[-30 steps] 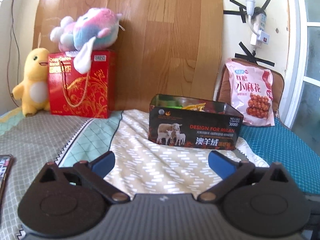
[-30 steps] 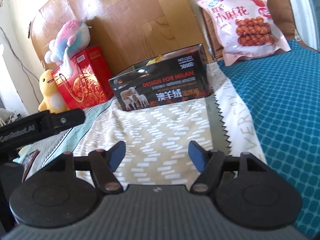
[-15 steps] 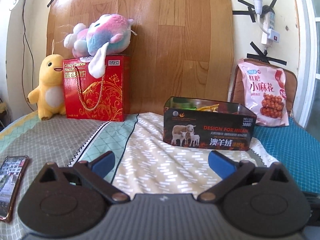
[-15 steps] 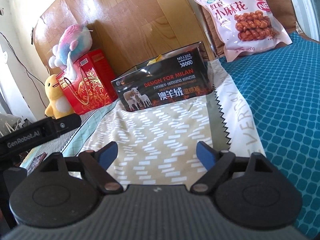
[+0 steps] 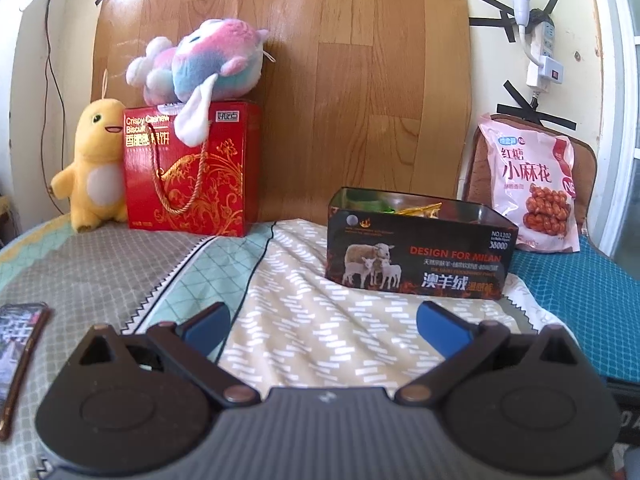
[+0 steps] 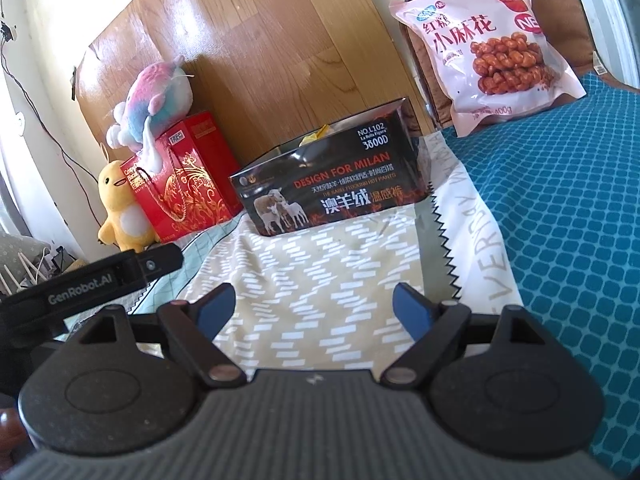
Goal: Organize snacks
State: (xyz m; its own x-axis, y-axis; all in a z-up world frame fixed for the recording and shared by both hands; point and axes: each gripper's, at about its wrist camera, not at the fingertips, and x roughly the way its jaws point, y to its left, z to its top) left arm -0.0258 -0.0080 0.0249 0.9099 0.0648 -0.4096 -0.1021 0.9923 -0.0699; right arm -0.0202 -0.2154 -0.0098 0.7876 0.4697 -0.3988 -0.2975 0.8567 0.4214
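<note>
A black open tin box [image 5: 420, 256] with sheep pictures stands on the bed; snack wrappers [image 5: 416, 210] show inside it. It also shows in the right wrist view [image 6: 328, 188]. A pink bag of fried twists [image 5: 534, 184] leans on a brown cushion at the back right, also in the right wrist view [image 6: 486, 48]. My left gripper [image 5: 322, 326] is open and empty, well short of the box. My right gripper [image 6: 314, 310] is open and empty, also short of the box.
A red biscuit gift bag [image 5: 188, 176] stands at the back left with a pastel plush [image 5: 200, 64] on top and a yellow plush [image 5: 96, 168] beside it. A phone [image 5: 20, 352] lies at the left. The left gripper's body [image 6: 92, 280] shows in the right wrist view.
Both grippers have pulled back and risen a little from the box. The phone has come further into the left view. Both stay open and empty.
</note>
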